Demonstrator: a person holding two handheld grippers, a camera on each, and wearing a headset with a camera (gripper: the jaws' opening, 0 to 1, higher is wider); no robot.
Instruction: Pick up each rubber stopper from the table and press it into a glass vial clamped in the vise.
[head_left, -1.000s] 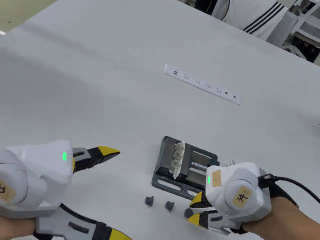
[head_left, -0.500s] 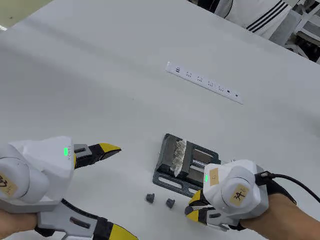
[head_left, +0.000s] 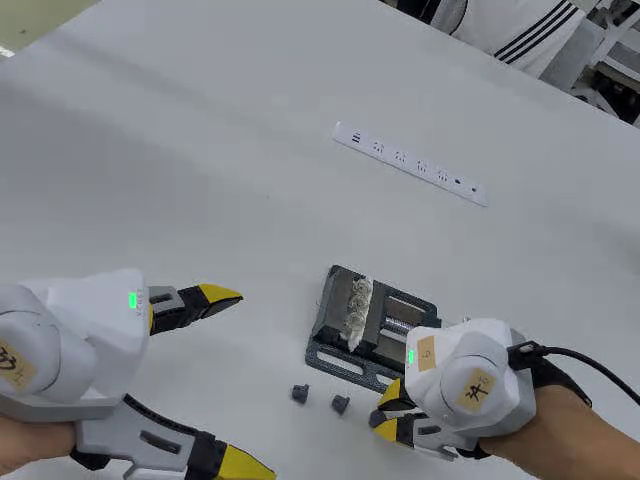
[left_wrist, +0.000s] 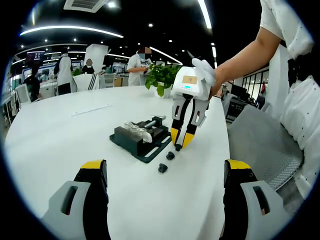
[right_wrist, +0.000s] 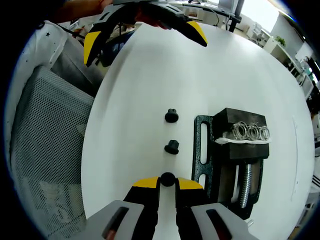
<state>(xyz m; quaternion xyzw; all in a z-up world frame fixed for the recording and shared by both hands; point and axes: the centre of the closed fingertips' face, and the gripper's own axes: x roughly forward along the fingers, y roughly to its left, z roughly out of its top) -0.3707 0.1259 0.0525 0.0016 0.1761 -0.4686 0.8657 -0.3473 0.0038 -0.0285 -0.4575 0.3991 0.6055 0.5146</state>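
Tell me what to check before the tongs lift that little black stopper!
1. Stopper sits between the tips of the right tongs: ok.
2. Tongs squeezing it firmly: cannot tell.
3. Vials held in the vise, mouths unplugged: ok.
4. Left tongs open, away from the vise: ok.
5. Spare stoppers lying apart from the gripped one: ok.
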